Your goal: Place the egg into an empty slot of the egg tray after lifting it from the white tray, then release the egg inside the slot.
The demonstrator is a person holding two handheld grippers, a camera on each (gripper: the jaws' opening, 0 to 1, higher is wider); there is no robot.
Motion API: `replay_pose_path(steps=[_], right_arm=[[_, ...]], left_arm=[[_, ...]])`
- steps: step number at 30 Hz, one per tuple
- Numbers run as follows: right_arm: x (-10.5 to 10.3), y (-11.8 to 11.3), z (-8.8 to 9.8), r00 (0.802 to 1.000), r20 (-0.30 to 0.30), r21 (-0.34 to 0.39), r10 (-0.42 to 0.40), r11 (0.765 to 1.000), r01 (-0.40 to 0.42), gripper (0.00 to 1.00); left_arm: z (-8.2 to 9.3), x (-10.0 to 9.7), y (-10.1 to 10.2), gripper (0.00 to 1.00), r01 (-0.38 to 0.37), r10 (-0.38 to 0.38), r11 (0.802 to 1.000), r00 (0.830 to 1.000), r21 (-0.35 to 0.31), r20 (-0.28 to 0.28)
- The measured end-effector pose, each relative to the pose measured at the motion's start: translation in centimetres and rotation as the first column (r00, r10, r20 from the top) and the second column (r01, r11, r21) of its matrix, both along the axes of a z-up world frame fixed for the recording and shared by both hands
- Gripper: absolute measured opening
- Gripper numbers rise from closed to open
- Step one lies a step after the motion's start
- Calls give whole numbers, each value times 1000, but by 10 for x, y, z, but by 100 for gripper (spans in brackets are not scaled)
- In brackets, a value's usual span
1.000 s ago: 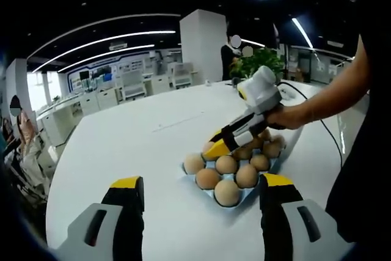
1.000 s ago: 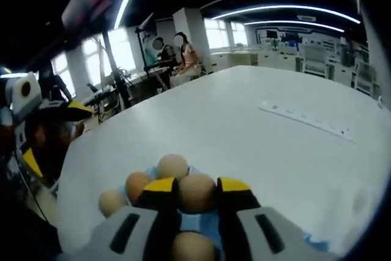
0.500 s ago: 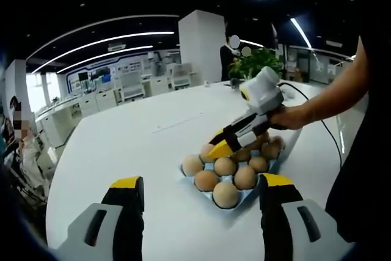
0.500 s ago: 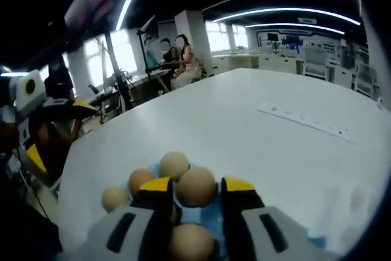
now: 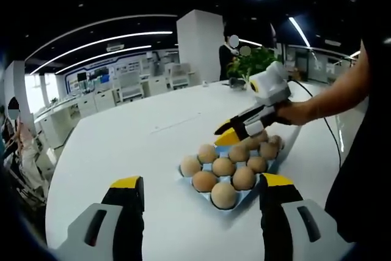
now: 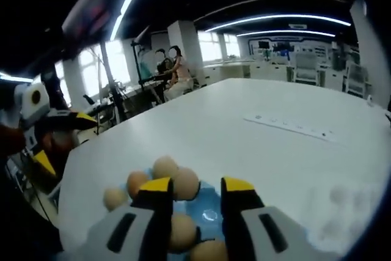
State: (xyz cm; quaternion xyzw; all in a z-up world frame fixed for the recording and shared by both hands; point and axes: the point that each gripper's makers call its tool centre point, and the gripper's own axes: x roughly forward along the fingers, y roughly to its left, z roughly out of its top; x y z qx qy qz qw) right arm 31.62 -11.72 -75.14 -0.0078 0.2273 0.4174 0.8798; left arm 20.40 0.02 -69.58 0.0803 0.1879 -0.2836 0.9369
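A light blue egg tray (image 5: 185,169) holds several brown eggs on the white table. The far-left egg (image 5: 207,153) rests in a slot by itself. My right gripper (image 5: 229,134), held by a hand, hovers just above and behind that egg. In the right gripper view its jaws (image 6: 197,184) stand open over the blue tray (image 6: 208,212), with nothing between them. One egg (image 6: 185,183) lies below, next to the left jaw. My left gripper (image 5: 202,181) is open and empty, short of the tray. It also appears at the left as yellow-tipped jaws (image 6: 58,136).
A white table (image 5: 122,145) spreads wide to the left and far side, with a thin strip (image 5: 180,121) lying on it. A cable (image 5: 333,136) trails behind the right hand. A plant (image 5: 256,62) stands at the far edge. People sit in the background.
The right gripper let go of the egg into a slot and rose up and back from the tray. The left gripper stayed still.
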Motion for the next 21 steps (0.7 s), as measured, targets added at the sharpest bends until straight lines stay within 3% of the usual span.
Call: replay_pose_path(steps=[21], right_arm=[[4,-67,3,989,5,3,-147,989,147,31]], left_arm=[[-1,-2,-4,78,8,-8,1000,1000,7,-1]])
